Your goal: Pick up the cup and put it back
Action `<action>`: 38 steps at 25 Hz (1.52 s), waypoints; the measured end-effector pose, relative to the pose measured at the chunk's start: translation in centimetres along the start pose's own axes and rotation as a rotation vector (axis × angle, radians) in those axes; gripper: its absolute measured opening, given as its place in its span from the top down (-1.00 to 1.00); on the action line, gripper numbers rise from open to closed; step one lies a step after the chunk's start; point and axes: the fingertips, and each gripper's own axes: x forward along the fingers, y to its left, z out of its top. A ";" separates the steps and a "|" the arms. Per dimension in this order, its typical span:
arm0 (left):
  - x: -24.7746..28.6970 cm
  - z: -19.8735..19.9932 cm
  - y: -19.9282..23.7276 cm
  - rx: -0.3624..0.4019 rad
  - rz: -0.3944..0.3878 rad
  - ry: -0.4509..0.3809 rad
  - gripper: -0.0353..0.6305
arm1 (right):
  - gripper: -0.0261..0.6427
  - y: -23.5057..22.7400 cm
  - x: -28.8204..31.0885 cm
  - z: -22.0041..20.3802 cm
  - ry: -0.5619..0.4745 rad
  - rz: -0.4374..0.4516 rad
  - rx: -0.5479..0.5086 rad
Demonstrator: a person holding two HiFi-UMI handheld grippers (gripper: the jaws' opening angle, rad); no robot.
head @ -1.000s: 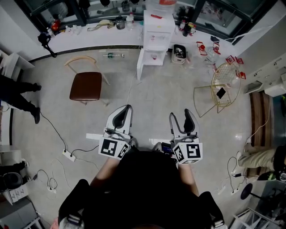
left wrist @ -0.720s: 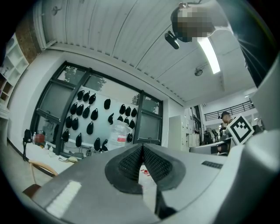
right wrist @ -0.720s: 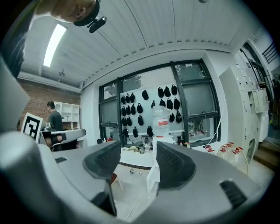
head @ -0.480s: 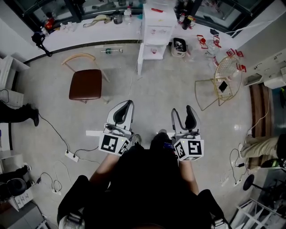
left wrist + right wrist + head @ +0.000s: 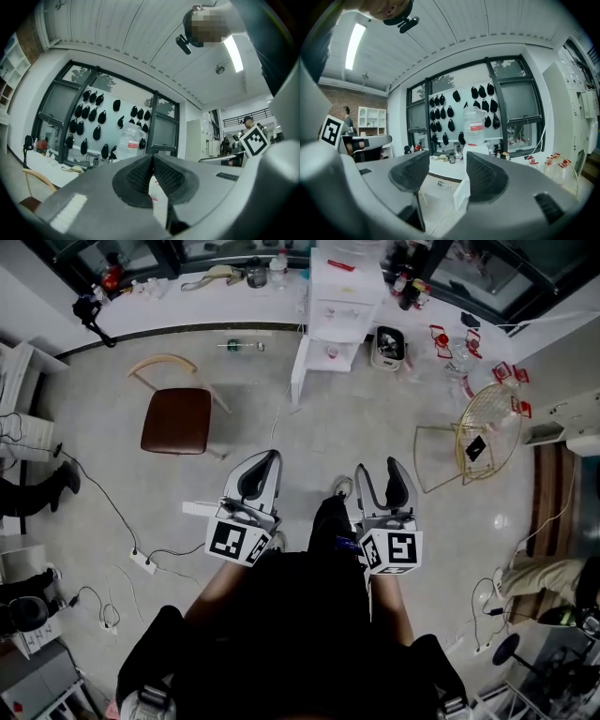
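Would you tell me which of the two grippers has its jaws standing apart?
The right gripper: its jaws stand well apart with nothing between them, whereas the left gripper has its jaws pressed together and holds nothing.

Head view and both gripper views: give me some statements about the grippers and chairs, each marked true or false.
1. The left gripper has its jaws together, with nothing between them. True.
2. The right gripper is clamped on a cup. False: its jaws stand apart and empty.
3. The brown-seated chair stands ahead, to the person's left. True.
4. The gold wire chair touches the brown-seated chair. False: it stands far off, to the person's right.
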 end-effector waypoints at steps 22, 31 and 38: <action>28.3 -2.1 1.9 0.027 0.164 -0.008 0.88 | 0.24 -20.9 25.6 -0.1 0.063 0.180 -0.046; 36.0 -5.0 10.3 -0.017 0.154 -0.002 0.88 | 0.24 -22.0 35.8 -2.5 0.112 0.137 -0.044; 42.0 -9.0 15.7 -0.002 0.132 -0.003 0.88 | 0.24 -23.9 43.4 -6.4 0.117 0.111 -0.048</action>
